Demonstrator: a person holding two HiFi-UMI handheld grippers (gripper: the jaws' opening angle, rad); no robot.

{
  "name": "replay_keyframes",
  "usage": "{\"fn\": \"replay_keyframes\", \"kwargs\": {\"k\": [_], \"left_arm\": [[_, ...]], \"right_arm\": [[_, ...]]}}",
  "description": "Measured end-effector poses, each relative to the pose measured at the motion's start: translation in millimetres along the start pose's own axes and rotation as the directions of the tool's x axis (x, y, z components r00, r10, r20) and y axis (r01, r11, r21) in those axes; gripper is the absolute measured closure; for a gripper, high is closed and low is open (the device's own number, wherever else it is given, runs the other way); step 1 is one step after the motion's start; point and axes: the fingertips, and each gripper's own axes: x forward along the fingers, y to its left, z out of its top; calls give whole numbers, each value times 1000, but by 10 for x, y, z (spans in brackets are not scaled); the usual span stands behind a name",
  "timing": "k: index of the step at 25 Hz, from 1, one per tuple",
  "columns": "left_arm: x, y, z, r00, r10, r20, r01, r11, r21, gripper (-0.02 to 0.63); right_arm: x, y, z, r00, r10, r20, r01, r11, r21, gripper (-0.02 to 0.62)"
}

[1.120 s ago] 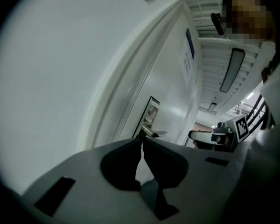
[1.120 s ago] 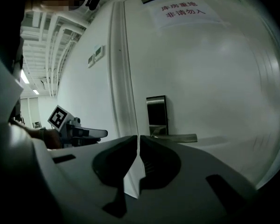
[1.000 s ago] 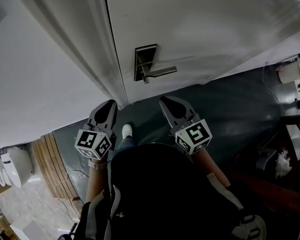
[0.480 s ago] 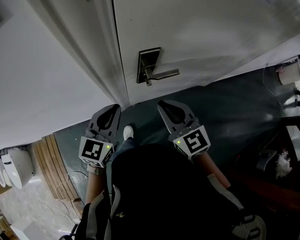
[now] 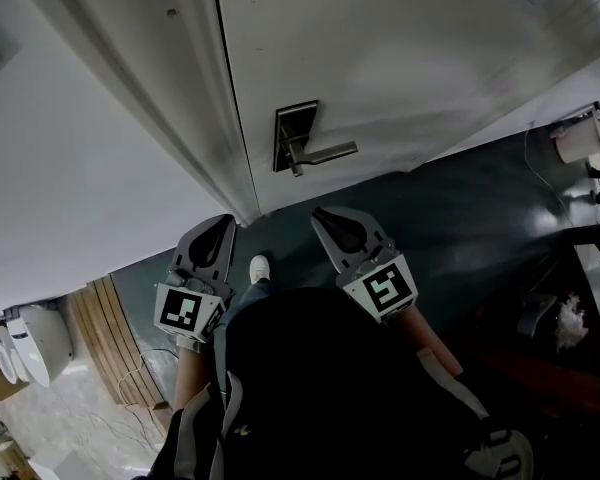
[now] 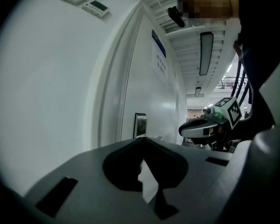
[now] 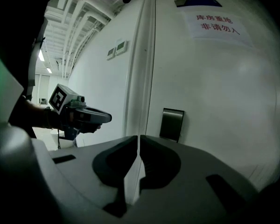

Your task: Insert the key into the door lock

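Observation:
A metal lock plate with a lever handle (image 5: 298,138) sits on the white door (image 5: 400,58). Both grippers hang below it, pointing up at the door and apart from it. My left gripper (image 5: 222,223) is below the door frame, left of the plate. My right gripper (image 5: 323,214) is just below the lever. Both are shut, and no key shows in either. The left gripper view has the left gripper (image 6: 142,139) with the plate (image 6: 139,125) ahead of it. The right gripper view has the right gripper (image 7: 139,136) with the plate (image 7: 171,124) up and to the right.
The white door frame (image 5: 205,118) runs left of the lock. Below lies a dark floor (image 5: 460,208) with the person's white shoe (image 5: 259,267). Wooden slats (image 5: 130,348) lie lower left, and equipment (image 5: 580,143) stands at the right edge. A printed sign (image 7: 217,24) hangs on the door.
Both grippers have drifted slightly down in the head view, and the lock plate has shifted a little down and right. Both grippers stay shut.

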Motion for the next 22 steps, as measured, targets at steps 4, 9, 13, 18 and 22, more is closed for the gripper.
{"fn": "replay_keyframes", "kwargs": {"k": [4,9,13,18,22], "left_arm": [[3,13,-45,1000,-9,-9,9,1000,-17,598],[19,-54,-56,999,-34,-27,33,999,-39,598],[11,1,-76,999,-35,3,35,998,-59,598],[1,12,-93,1000,-27,0,27,997,-78,598],[-8,19,-133,1000,-28,2,28,994,-109,598]], "right_arm": [[4,-5,5,1000,-8,-3,8,1000,2,568],[-6,-26,-20,1000,-17,3,17,1000,22,568],[0,-32,-50,1000,-25,2,25,999,42,568],[-11,-52,-76,1000,-29,3,29,998,49,568],[-13,-28,-73,1000,-18,4,18,998,59,568]]}}
